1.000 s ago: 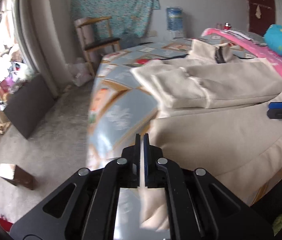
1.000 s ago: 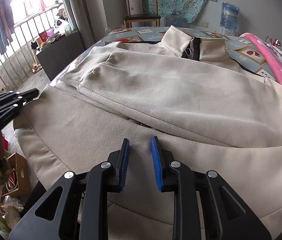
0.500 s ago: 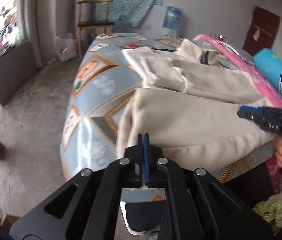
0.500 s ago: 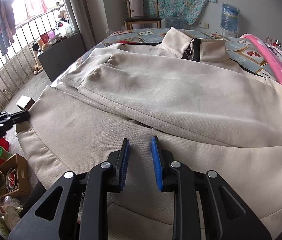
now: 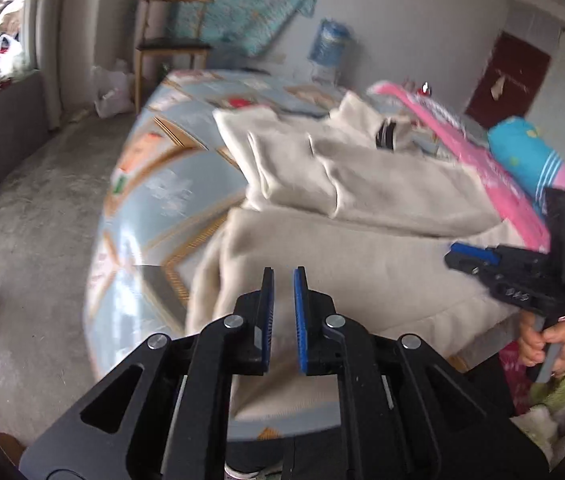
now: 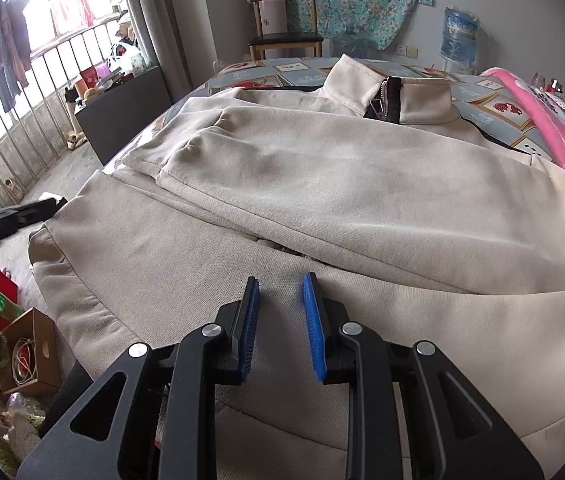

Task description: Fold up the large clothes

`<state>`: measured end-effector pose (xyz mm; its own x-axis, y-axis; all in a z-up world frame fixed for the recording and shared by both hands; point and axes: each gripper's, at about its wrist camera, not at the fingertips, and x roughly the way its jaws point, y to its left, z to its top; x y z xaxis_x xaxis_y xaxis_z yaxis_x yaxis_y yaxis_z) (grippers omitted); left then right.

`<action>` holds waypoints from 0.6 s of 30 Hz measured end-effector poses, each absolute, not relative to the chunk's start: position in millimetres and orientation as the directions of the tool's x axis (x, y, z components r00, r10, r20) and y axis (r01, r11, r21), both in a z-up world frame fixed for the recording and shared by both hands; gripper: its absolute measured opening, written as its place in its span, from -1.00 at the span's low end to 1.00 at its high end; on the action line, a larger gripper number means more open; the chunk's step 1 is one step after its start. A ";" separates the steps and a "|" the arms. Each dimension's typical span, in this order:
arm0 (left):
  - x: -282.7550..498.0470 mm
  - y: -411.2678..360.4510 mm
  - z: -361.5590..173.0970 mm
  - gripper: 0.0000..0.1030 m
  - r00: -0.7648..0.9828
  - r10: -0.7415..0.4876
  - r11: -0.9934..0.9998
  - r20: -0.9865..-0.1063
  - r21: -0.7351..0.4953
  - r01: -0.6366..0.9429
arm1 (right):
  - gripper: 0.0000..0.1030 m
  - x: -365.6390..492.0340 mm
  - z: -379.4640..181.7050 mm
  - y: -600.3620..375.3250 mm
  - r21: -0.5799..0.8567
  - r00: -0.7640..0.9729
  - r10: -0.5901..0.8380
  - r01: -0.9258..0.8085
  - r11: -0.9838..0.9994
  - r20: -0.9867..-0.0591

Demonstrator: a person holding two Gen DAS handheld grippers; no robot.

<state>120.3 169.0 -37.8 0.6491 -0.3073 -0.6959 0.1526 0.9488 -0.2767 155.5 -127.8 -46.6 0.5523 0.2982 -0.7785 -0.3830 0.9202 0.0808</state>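
Note:
A large beige zip-collar sweatshirt [image 6: 342,184] lies spread on the bed, its sleeves folded across the chest, collar at the far end. It also shows in the left wrist view [image 5: 346,248], its hem hanging over the bed's near edge. My left gripper [image 5: 281,280] is open and empty, just above the hem's left corner. My right gripper [image 6: 281,288] is open and empty, low over the lower front of the sweatshirt. The right gripper also shows at the right of the left wrist view [image 5: 466,254]. The left gripper's tip shows at the left of the right wrist view [image 6: 48,204].
The bed has a blue patterned sheet [image 5: 154,184] and a pink blanket [image 6: 562,136] along its right side. A wooden chair [image 6: 286,20] and water bottle [image 6: 458,32] stand at the back wall. A dark cabinet [image 6: 122,108] and cardboard box [image 6: 30,352] stand left.
My left gripper has let go of the hem corner and opened, and has swung toward the bed. The hem now hangs loose. The right gripper has stayed put and opened slightly wider.

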 end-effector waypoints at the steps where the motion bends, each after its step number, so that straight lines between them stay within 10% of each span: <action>1: 129.2 171.2 -48.7 -0.92 0.635 -0.288 0.954 -0.717 -0.275 0.123 | -0.56 155.6 -46.7 -128.0 0.081 0.552 0.299 -0.384 0.920 -0.778; 7: 121.8 212.3 -34.7 -0.84 0.705 -0.091 0.978 -0.703 -0.196 -0.068 | -0.56 155.5 -46.6 -129.9 0.088 0.555 0.307 -0.385 0.919 -0.773; 18: 113.4 125.8 -11.5 -0.77 0.696 -0.304 0.952 -0.650 -0.231 0.200 | -0.40 137.4 1.5 -195.1 0.157 0.630 0.314 -0.293 0.943 -0.710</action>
